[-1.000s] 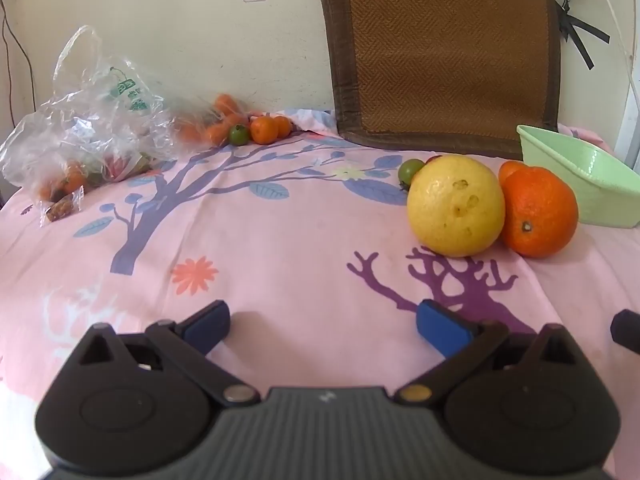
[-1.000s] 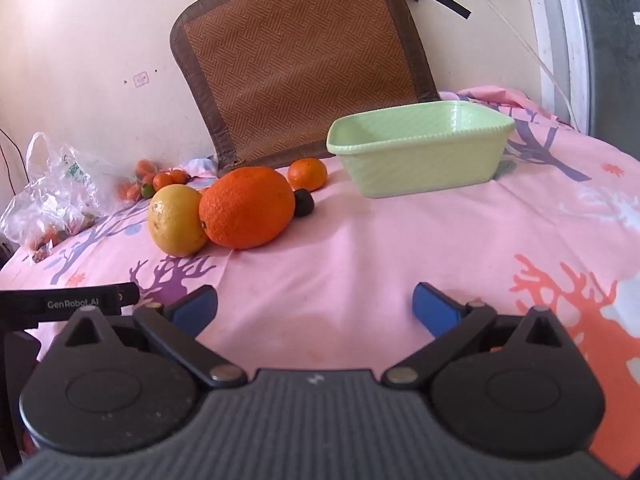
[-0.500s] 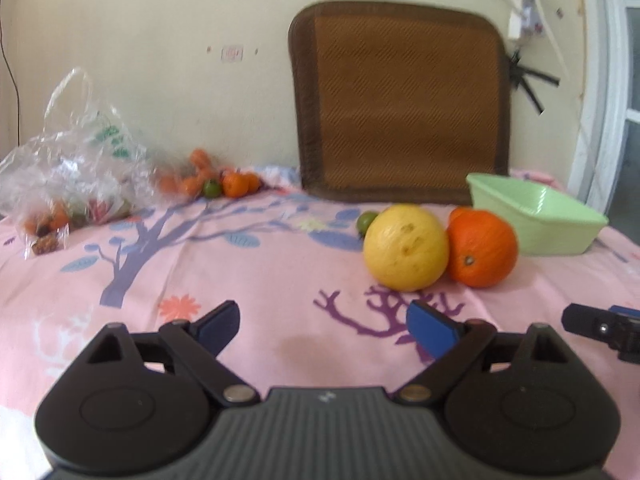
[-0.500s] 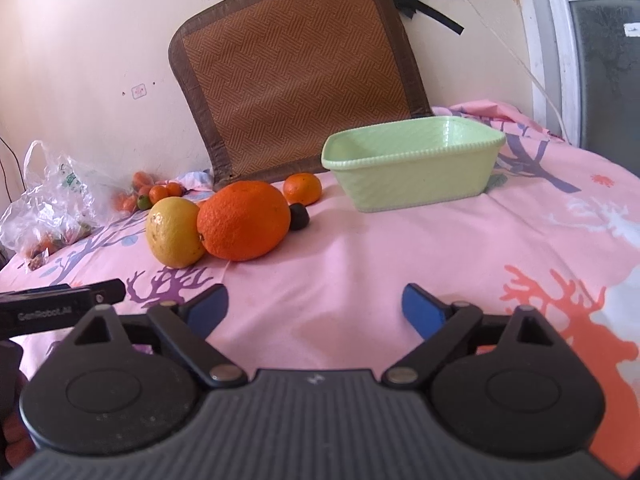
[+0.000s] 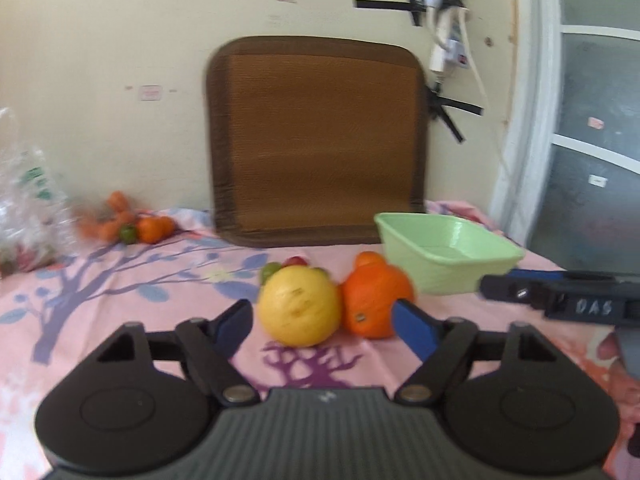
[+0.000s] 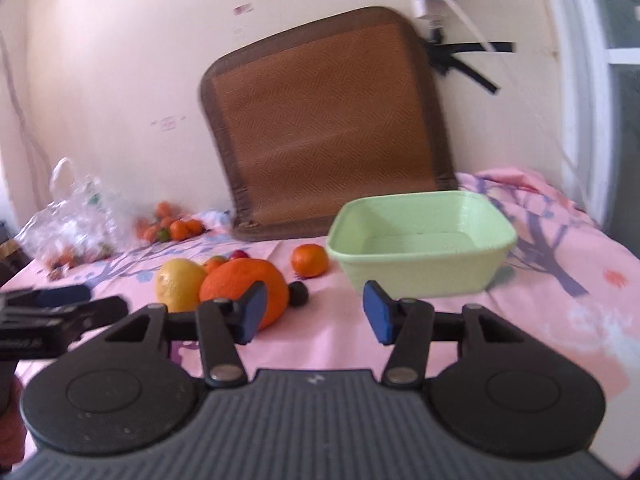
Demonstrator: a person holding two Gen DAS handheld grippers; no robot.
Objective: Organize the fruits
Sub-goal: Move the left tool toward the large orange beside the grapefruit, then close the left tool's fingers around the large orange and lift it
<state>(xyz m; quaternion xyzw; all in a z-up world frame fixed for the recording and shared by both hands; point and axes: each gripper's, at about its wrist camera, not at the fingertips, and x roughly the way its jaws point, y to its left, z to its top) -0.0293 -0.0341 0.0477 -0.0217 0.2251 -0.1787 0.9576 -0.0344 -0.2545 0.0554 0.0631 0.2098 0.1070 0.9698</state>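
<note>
A big yellow citrus (image 5: pixel 298 306) and a large orange (image 5: pixel 376 300) sit side by side on the pink cloth, with a small orange (image 6: pixel 309 260), a dark small fruit (image 6: pixel 298 294) and a green one (image 5: pixel 270 270) near them. My left gripper (image 5: pixel 324 326) hovers in front of the yellow citrus, its jaws closing with nothing between them. My right gripper (image 6: pixel 314 312) hangs before the light green basin (image 6: pixel 420 258), its jaws closing on air too. The basin holds nothing.
A brown woven mat (image 5: pixel 320 140) leans on the wall behind the fruit. A clear plastic bag (image 6: pixel 76 228) lies at the far left beside several small oranges (image 5: pixel 148 228). Taped cables and a plug (image 5: pixel 440 52) hang on the wall.
Both grippers have risen and tilted up, so more wall shows. Both pairs of jaws have narrowed. The fruit and basin have stayed in place.
</note>
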